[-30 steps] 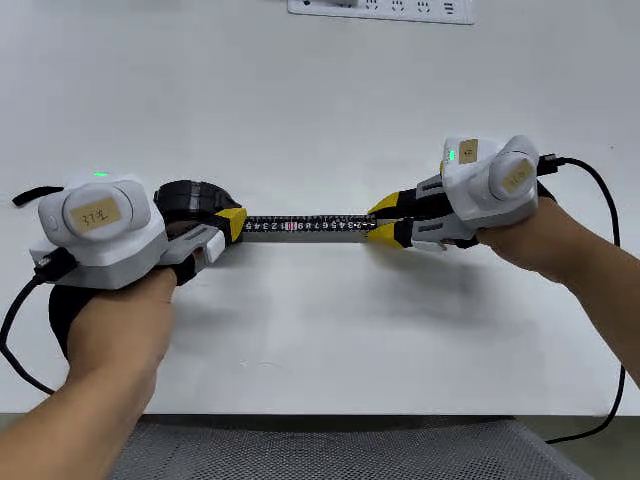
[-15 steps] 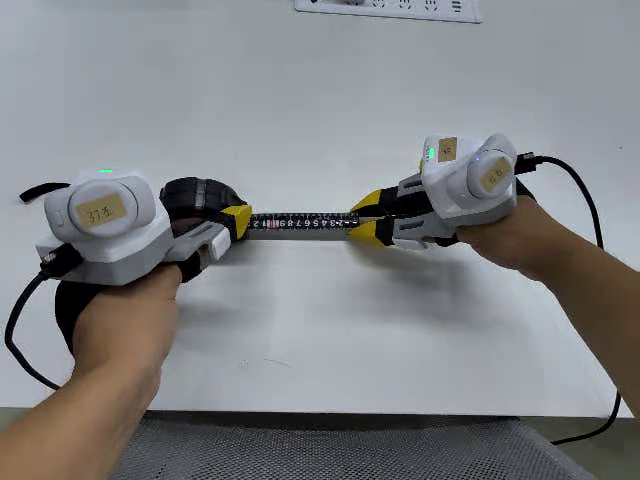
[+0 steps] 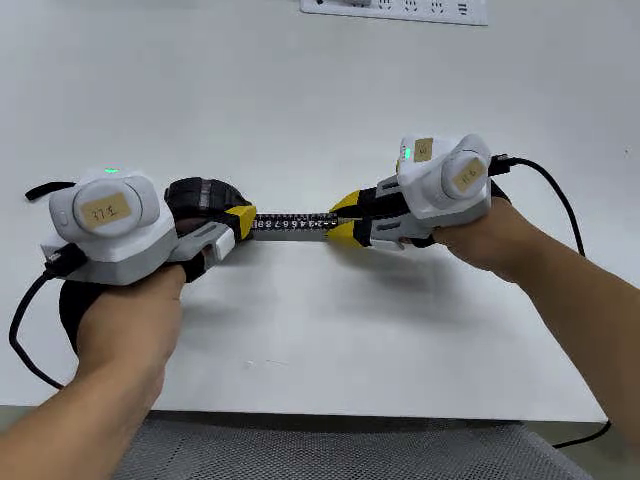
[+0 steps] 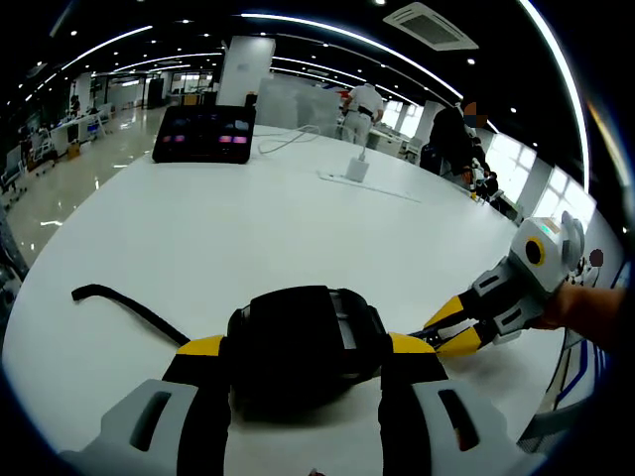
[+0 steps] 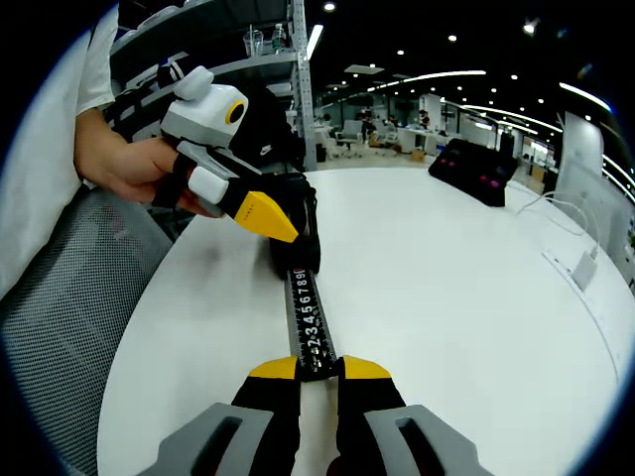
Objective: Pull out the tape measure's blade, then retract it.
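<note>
Head view had the tape measure's black case (image 3: 198, 198) down by the white table (image 3: 300, 100), clamped between the jaws of the left gripper (image 3: 228, 222), I judged so that it could not twist while the blade (image 3: 292, 222) was worked. The right gripper (image 3: 345, 218) was closed onto the blade's tip. In the right gripper view the numbered strip ran straight from those yellow tips to the case mouth. Only a short run lay out between the two grippers, taut and level. Pinching the tip, I reckoned, let the spring's pull be paced rather than snap home. The strap (image 4: 119, 302) trailed loose on the table beside the case.
</note>
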Available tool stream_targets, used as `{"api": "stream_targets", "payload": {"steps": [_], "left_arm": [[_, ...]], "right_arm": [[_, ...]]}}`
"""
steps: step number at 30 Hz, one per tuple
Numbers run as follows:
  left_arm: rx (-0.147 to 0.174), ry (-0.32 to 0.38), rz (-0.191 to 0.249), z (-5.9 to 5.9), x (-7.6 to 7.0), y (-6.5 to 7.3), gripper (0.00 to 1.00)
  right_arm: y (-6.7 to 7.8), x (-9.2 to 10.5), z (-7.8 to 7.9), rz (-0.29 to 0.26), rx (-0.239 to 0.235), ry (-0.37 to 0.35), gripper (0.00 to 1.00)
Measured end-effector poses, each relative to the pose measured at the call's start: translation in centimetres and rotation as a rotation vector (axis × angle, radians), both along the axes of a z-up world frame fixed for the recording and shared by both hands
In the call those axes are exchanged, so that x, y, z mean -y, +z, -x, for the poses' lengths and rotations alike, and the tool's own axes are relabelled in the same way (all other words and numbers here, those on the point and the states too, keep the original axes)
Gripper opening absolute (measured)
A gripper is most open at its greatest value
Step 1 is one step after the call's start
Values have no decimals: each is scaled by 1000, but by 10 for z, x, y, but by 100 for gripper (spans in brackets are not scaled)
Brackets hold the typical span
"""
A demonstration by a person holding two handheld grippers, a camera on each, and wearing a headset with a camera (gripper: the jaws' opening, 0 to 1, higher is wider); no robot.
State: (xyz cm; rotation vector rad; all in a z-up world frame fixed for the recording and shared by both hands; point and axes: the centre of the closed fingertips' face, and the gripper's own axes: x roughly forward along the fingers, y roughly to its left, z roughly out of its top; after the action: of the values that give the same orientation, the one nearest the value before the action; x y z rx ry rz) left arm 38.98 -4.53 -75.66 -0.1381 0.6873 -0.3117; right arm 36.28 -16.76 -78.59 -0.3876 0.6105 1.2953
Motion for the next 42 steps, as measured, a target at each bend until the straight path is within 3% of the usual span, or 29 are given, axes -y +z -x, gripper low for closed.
{"api": "stream_targets", "payload": {"steps": [28,42], "left_arm": [[-4,0,6,0,0,0,56],[-2,5,10,1,0,1,56]], "right_arm": [[-1,-58,-4,-66,-8,18,10],[-2,-71,-7,-101,-22,4,10]]}}
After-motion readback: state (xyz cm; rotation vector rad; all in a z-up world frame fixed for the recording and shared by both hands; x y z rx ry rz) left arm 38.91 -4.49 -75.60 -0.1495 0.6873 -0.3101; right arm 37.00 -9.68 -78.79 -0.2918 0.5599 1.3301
